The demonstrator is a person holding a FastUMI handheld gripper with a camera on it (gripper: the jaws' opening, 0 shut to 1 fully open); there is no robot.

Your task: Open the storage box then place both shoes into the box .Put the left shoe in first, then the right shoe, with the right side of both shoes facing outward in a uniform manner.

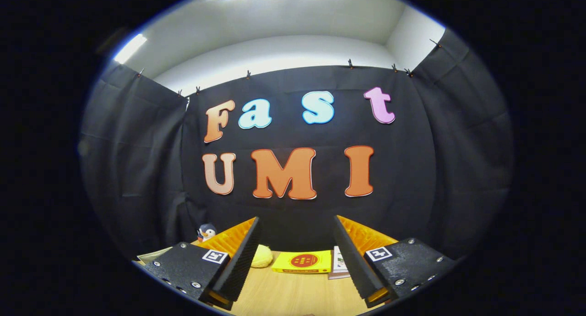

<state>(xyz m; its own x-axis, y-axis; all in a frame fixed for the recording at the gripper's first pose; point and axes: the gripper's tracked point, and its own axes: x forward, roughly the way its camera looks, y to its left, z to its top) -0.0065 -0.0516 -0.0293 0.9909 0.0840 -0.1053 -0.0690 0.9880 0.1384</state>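
Observation:
My gripper is held level above a wooden table, pointing at the booth's black back wall. Its two fingers stand wide apart and open, with nothing between them. The left finger and the right finger frame the far part of the table.
A yellow flat box with a red round mark lies beyond the fingers at the table's back edge. A pale yellow lump sits to its left, and a white booklet to its right. A small penguin toy stands behind the left finger.

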